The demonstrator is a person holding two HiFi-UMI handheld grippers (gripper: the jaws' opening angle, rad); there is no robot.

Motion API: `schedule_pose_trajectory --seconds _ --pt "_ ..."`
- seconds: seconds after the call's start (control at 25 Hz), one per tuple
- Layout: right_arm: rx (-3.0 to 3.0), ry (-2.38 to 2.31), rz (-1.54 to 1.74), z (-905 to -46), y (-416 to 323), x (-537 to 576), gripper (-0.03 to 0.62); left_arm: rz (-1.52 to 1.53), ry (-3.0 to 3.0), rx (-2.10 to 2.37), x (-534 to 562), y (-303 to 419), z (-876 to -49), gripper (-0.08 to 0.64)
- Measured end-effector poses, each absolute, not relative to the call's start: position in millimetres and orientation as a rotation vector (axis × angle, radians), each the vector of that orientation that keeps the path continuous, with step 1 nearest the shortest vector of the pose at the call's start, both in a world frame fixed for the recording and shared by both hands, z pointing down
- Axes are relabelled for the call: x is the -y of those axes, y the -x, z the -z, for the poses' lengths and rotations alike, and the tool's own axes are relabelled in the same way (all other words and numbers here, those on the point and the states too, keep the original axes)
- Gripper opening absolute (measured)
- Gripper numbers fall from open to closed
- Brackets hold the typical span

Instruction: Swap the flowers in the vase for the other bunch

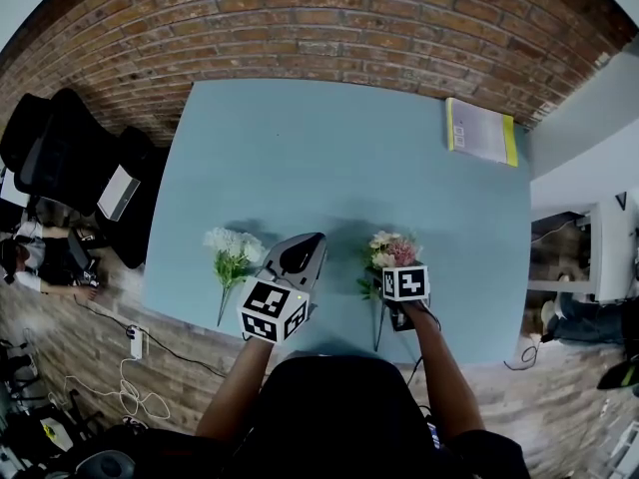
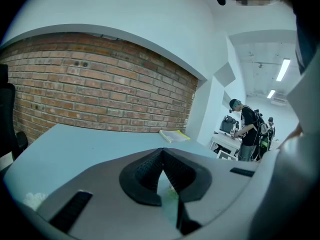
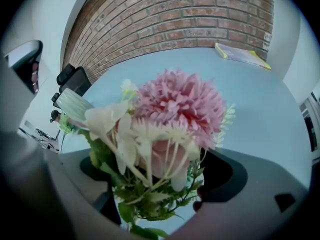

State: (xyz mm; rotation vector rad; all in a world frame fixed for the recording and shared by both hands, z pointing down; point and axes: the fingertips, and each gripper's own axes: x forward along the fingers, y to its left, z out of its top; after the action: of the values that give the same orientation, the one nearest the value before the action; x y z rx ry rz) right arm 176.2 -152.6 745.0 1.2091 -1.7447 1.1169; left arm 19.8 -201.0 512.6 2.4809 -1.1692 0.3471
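Note:
A pink and cream bunch (image 1: 392, 250) lies on the blue table (image 1: 329, 158), its stem (image 1: 378, 335) pointing toward me. My right gripper (image 3: 160, 171), under its marker cube (image 1: 405, 283), points steeply down over that bunch. Its jaws stand wide, with the bunch's leaves and blooms (image 3: 177, 106) between them and the pads not pressing on anything. A white bunch (image 1: 232, 251) lies to the left, stem toward me. My left gripper (image 1: 306, 241) hovers between the two bunches, shut and with nothing in it; its tips meet in the left gripper view (image 2: 162, 152). No vase shows in any view.
A yellow booklet (image 1: 481, 131) lies at the table's far right corner, near the brick wall (image 1: 329, 28). Black chairs (image 1: 60, 148) stand left of the table, with cables on the floor (image 1: 130, 387). A person (image 2: 246, 129) stands at a desk far to the right.

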Motion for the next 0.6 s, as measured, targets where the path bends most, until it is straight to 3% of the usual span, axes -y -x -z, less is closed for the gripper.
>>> schedule_pose_trajectory --seconds 0.6 --pt "1.724 -1.169 -1.160 -743.9 -178.7 149.2 0.499 -0.337 -2.484 1.172 202.3 -22.1 -509.8 0.008"
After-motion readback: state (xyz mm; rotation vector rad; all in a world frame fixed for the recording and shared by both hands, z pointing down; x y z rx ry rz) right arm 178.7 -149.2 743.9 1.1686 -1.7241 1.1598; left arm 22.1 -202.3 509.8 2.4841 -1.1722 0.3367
